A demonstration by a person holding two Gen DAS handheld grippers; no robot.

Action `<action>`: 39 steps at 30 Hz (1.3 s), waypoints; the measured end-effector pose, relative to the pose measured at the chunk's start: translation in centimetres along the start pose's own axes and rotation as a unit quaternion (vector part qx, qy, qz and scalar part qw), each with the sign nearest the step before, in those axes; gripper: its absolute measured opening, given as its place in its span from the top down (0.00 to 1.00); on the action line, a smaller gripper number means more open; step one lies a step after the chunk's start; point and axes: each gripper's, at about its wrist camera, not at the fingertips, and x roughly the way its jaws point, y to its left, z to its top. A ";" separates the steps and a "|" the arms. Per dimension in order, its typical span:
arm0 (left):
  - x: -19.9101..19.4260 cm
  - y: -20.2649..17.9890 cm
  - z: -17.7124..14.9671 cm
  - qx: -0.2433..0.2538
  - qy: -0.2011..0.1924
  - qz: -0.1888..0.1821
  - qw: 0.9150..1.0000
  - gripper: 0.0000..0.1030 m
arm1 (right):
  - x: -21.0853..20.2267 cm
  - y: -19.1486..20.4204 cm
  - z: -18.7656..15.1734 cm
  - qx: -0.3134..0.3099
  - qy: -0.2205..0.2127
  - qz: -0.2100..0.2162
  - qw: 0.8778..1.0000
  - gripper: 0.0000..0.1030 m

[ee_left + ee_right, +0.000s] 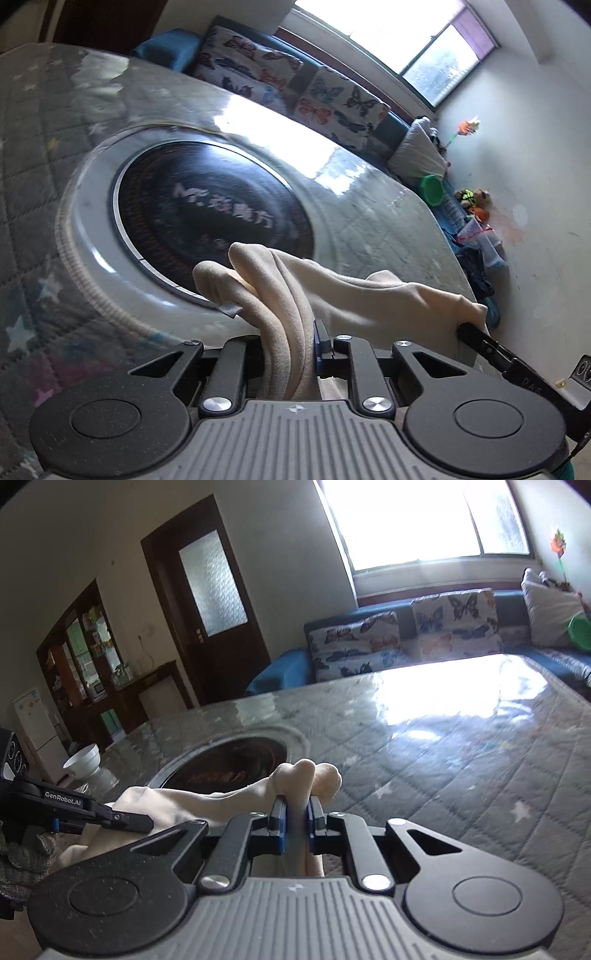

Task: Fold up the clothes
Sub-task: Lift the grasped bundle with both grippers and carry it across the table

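Cream garment [332, 291] pinched between left tongs [291, 343] and right tongs [295, 812].

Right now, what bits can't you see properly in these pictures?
- Left wrist view: the cream cloth hides the left hand-held gripper fingertips, and its lower part is cut off behind the gripper body.
- Left wrist view: the toys by the wall are too small to identify.
- Right wrist view: the cloth's full shape is hidden behind the right hand-held gripper.
- Right wrist view: the window is washed out by glare.
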 end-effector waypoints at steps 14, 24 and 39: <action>2.0 -7.1 1.5 0.064 0.008 -0.036 0.997 0.83 | -6.4 -2.1 2.4 0.000 -0.058 -0.062 0.996 0.91; 4.5 -11.2 2.2 0.094 0.027 -0.054 0.994 0.83 | -9.2 -4.6 3.4 0.013 -0.074 -0.120 0.990 0.97; 6.9 -8.1 1.8 0.064 0.050 -0.013 0.997 0.83 | -3.5 -10.3 -3.4 0.090 0.038 -0.113 0.989 0.64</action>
